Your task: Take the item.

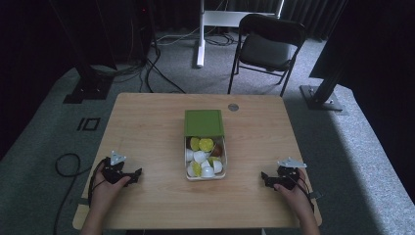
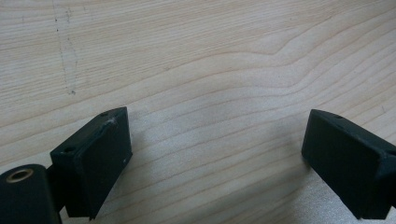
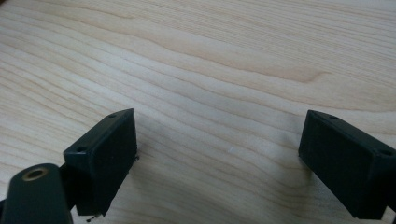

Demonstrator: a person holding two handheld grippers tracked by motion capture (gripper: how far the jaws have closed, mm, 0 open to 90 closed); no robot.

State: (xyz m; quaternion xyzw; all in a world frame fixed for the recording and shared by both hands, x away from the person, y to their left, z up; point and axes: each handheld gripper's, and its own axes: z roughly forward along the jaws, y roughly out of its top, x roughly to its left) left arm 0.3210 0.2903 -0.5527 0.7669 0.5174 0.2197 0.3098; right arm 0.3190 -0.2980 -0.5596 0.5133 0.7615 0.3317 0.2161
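Your two grippers, left and right, flank one box of about ten capsules, jaws wide apart, empty.

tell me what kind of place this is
Probably a lab or studio set up for recording, not a home: a lone wooden table on grey carpet, dark curtains around it, black stands with trailing cables, and a folding chair behind. A box of capsules sits mid-table.

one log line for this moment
left gripper: open, empty | right gripper: open, empty | clear box of yellow and white capsules: untouched, centre of wooden table | green lid: behind box
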